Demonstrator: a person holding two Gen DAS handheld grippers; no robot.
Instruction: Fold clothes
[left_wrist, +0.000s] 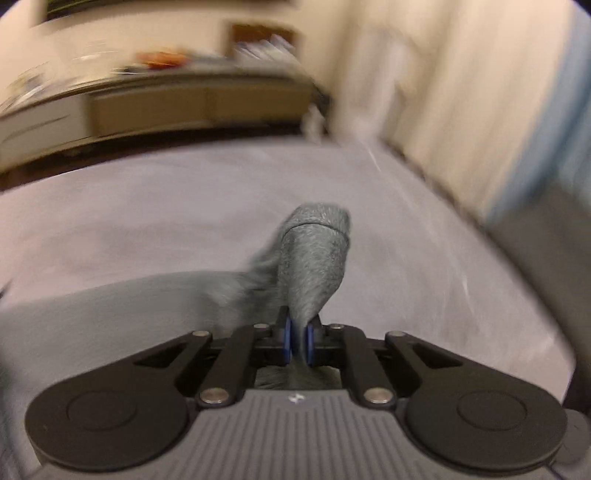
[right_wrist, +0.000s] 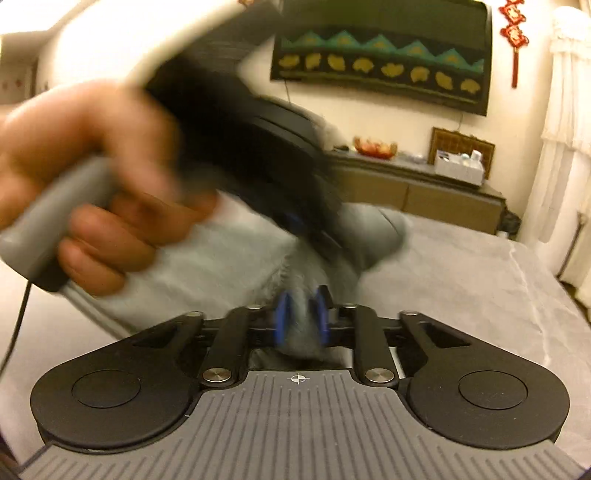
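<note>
A grey fuzzy garment (left_wrist: 314, 258) is pinched in my left gripper (left_wrist: 299, 341), whose blue pads are shut on a bunched fold that sticks up above the pale bed sheet (left_wrist: 147, 206). My right gripper (right_wrist: 301, 321) is shut on another part of the same grey garment (right_wrist: 373, 236). In the right wrist view the left gripper, held by a hand (right_wrist: 85, 177), is blurred and crosses just ahead and above, with the cloth between the two grippers.
The bed sheet (right_wrist: 480, 280) spreads wide to the right. A low cabinet (right_wrist: 417, 184) with a white box and a fruit bowl stands along the far wall. White curtains (right_wrist: 565, 147) hang at the right.
</note>
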